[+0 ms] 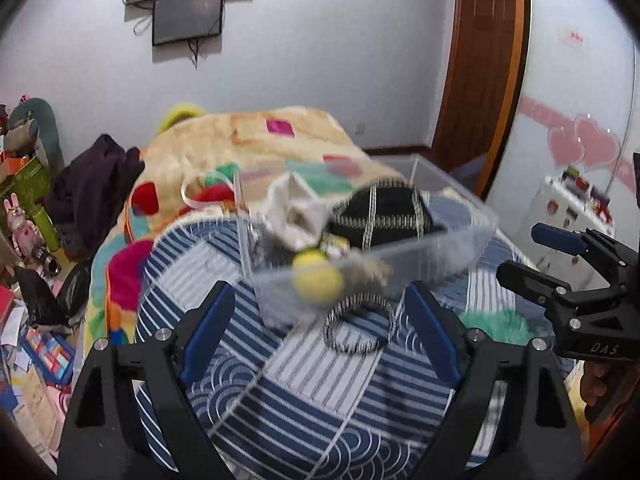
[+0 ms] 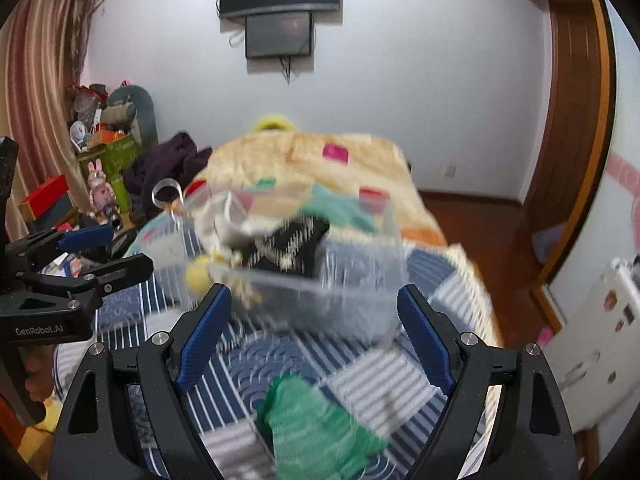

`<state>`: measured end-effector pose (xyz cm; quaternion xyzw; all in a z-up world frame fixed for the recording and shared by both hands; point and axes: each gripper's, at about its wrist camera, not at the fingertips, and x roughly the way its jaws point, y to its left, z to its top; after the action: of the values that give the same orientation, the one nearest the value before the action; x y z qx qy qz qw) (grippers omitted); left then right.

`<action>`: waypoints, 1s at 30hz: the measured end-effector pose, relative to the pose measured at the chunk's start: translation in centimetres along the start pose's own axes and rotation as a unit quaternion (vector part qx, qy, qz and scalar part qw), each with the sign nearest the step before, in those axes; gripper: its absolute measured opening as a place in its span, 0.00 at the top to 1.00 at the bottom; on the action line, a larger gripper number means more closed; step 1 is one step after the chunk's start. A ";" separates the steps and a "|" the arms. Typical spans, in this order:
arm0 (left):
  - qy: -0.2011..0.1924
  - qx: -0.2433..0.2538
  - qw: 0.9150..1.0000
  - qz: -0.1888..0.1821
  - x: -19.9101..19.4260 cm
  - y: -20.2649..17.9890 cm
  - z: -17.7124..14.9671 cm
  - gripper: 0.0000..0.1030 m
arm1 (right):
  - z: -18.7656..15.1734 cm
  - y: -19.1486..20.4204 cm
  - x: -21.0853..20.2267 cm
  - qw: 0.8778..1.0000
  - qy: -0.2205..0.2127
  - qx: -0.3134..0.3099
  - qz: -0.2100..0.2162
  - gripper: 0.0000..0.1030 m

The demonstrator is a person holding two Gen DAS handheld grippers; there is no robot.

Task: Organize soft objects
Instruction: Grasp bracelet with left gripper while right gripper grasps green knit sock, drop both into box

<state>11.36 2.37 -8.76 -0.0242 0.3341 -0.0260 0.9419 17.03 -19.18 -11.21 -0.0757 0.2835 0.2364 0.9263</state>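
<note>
A clear plastic bin [image 1: 452, 248] stands on the bed and holds a black patterned cloth [image 1: 384, 212], a beige cloth [image 1: 296, 212] and a yellow ball [image 1: 318, 282]. A black-and-white hair band [image 1: 356, 326] lies on the striped blue quilt [image 1: 288, 400] just ahead of my open left gripper [image 1: 320, 332]. A green fuzzy cloth [image 2: 316, 428] lies on the quilt between the fingers of my open right gripper [image 2: 310, 332]. The bin [image 2: 360, 300] is blurred in the right wrist view. Both grippers are empty.
A beige patchwork blanket [image 1: 256, 136] covers the far half of the bed, with a dark garment [image 1: 92, 184] at its left. Boxes and toys [image 1: 28, 208] clutter the floor at left. A wooden door [image 1: 480, 60] and white cabinet [image 2: 592, 344] stand at right.
</note>
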 end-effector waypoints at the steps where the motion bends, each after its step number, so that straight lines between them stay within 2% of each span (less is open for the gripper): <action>1: 0.010 0.002 1.000 -0.002 0.4 -0.1 -0.5 0.15 | -0.6 -0.1 0.4 1.000 0.011 0.000 0.001 0.19; 8: 0.062 0.001 0.998 -0.015 3.1 -0.9 -2.8 0.15 | -4.7 -0.6 1.7 0.997 0.076 0.011 0.007 0.20; 11: 0.086 -0.001 0.996 -0.037 4.6 -1.2 -3.2 0.15 | -6.2 -0.9 1.6 0.995 0.092 0.022 0.017 0.21; 15: 0.108 -0.002 0.993 -0.050 6.3 -1.6 -2.9 0.18 | -7.0 -1.2 1.8 0.994 0.103 0.024 0.016 0.35; 17: 0.109 0.007 0.993 -0.044 6.8 -2.1 -2.6 0.23 | -7.0 -1.2 1.7 0.995 0.099 0.024 0.018 0.47; 21: 0.117 0.022 0.991 -0.054 7.6 -3.4 -2.0 0.24 | -6.9 -1.2 1.4 0.995 0.097 0.017 0.019 0.65; 22: 0.115 0.029 0.992 -0.048 7.9 -3.7 -1.9 0.26 | -6.9 -1.1 1.3 0.995 0.095 0.012 0.016 0.70; 23: 0.117 0.035 0.992 -0.042 8.1 -3.9 -1.9 0.33 | -6.9 -0.7 1.3 0.995 0.094 0.009 0.017 0.75; 27: 0.116 0.043 0.992 -0.031 8.8 -4.2 -2.1 0.44 | -6.9 -0.5 1.0 0.996 0.084 0.010 0.019 0.79; 29: 0.112 0.049 0.992 -0.029 8.6 -4.4 -2.2 0.58 | -6.7 -0.8 0.6 0.997 0.077 0.018 0.018 0.80; 30: 0.110 0.051 0.992 -0.030 8.6 -4.5 -2.3 0.61 | -6.6 -1.0 0.6 0.997 0.073 0.023 0.017 0.80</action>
<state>16.40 -2.71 -15.66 0.0173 0.4333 -0.0739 0.8981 14.69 -21.66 -16.96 -0.0669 0.3570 0.2398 0.9003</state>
